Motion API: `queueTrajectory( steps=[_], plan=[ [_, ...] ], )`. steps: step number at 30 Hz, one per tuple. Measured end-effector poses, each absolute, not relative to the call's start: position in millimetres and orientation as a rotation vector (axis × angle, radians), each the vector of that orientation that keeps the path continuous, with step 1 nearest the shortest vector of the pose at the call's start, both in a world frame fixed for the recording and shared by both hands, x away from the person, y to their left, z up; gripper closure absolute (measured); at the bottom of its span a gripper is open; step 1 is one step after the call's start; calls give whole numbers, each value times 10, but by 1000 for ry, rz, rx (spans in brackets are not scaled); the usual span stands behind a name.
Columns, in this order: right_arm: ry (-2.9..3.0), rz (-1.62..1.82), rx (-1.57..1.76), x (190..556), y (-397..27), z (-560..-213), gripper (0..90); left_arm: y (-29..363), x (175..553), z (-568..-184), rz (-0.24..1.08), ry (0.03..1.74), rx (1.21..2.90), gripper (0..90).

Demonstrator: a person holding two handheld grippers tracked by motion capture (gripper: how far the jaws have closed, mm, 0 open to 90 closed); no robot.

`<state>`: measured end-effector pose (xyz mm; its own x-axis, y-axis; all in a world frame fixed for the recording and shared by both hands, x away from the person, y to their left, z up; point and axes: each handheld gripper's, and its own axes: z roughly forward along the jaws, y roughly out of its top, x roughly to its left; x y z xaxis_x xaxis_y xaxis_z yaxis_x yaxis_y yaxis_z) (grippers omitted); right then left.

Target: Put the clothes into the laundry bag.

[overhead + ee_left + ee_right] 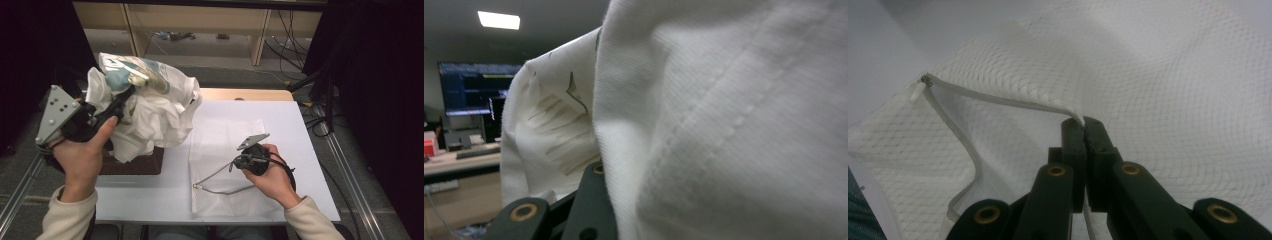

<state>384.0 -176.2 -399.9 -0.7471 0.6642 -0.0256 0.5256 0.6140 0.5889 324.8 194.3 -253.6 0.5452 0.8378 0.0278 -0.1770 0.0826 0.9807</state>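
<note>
A white shirt point(150, 107), bunched and printed with blue-green, hangs in the air over the table's point(145, 192) far left corner, above a dark brown box point(135, 165). The left gripper point(122, 97) holds it up: the jaws are closed on a fold of the cloth, which drapes over them and falls to the right of the hand. In the left gripper view the shirt point(724, 125) lies right across the jaws, its ribbed weave close to the lens.

To the right, a white mesh bag point(225, 150) lies flat on the table. Its zipper edge point(220, 175) curves along the near side, open. The right gripper point(239, 162) is clamped on that edge; in the right gripper view the jaws meet tight on the zipper edge point(998, 100), with the bag point(1173, 90) spreading beyond them.

The shirt and the bag are apart, the shirt higher and to the left.
</note>
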Motion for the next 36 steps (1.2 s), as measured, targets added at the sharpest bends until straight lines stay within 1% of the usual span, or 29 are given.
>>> queueTrajectory(
  steps=[3,5,7,9,10,11,13,17,19,22,30,33,36],
  plan=[
    [2601,829,961,3852,-1769,-4001,896,1902,3221,-2686,798,664,1339,730],
    [2600,831,975,3847,-1765,-4002,896,1895,3211,-2789,809,660,1379,729],
    [2595,834,992,3837,-1753,-4012,896,1829,3205,-2920,745,685,1394,728],
    [2602,823,992,3835,-1750,-4003,896,1794,3217,-3025,736,686,1417,728],
    [2601,819,1024,3825,-1740,-3990,896,1764,3228,-3089,706,681,1439,727],
    [2601,827,971,3836,-1752,-3997,897,1732,3231,-3148,691,679,1463,727],
    [2588,841,986,3828,-1749,-3995,896,1660,3224,-3258,651,676,1518,727],
    [2589,832,985,3845,-1769,-3997,896,1560,3207,-3407,551,658,1610,725],
    [2594,826,1001,3847,-1765,-4006,896,1536,3198,-3446,514,637,1657,724],
    [2611,818,1003,3849,-1759,-4020,896,1513,3183,-3477,479,619,1679,723],
    [2592,818,1016,3828,-1733,-4018,896,1440,3202,-3538,434,607,1747,720],
    [2604,818,975,3844,-1749,-4019,897,1459,3193,-3486,433,613,1724,721],
    [2600,816,1011,3837,-1749,-4014,897,1521,3166,-3378,447,607,1701,721]
  ],
)
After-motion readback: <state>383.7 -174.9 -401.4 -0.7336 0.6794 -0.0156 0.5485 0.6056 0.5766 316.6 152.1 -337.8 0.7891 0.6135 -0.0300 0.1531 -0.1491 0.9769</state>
